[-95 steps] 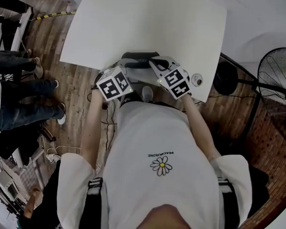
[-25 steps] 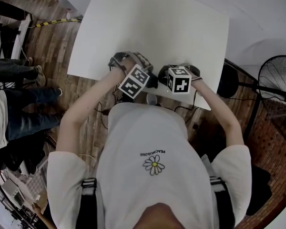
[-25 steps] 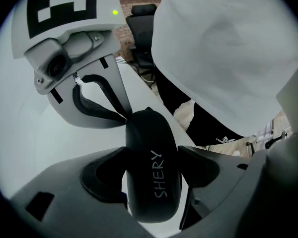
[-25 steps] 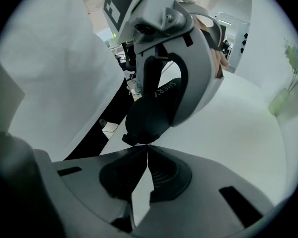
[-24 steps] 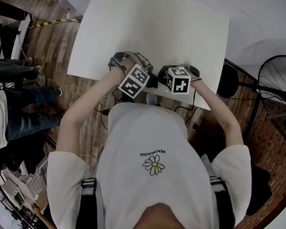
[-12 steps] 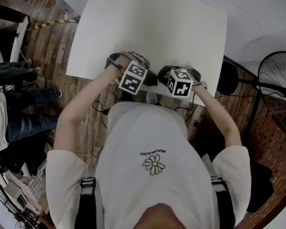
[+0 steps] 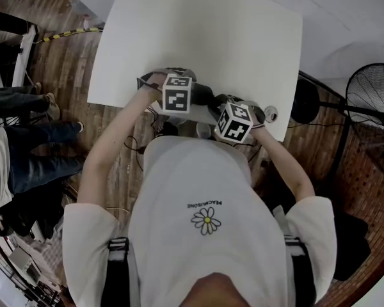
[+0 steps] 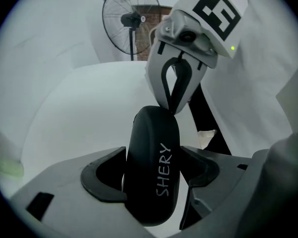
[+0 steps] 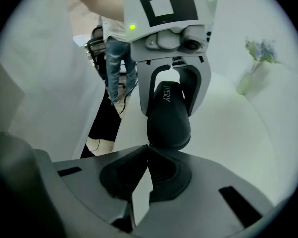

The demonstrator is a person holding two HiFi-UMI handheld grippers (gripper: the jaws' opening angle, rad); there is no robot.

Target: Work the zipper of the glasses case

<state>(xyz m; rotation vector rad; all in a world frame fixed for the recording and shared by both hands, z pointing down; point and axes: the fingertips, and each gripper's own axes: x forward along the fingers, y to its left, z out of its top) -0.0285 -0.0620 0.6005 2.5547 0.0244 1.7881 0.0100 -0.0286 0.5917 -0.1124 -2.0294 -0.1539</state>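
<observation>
Closest to us, the left gripper (image 8: 154,180) clamps the black oval hard-shell glasses case (image 8: 154,143) across its middle, with a pad pressing each flank and the white lettering facing its camera. At the case's other end, the right gripper (image 9: 148,148) has its jaws pressed together, their points touching the end seam. Whether a zipper tab is pinched there is too small for us to tell. We judge the step in hand to be taking hold of the zipper pull, and we cannot see how far the zipper has run. The next move, we reckon, calls for a steady hold on the left while the right draws the pull around the rim, its wrist rolling to follow the curve. Both tools work just over the near edge of the white rectangular table (image 7: 211,37), close to the person's white T-shirt (image 7: 205,197). Room toward the body is therefore tight, while the tabletop beyond lies open. Farther off are a vase of pale flowers (image 9: 244,85) near the table's far edge, a black pedestal fan (image 7: 371,101) on the wooden floor (image 7: 57,62) at right, and bystanders' legs (image 7: 32,152) at left.
</observation>
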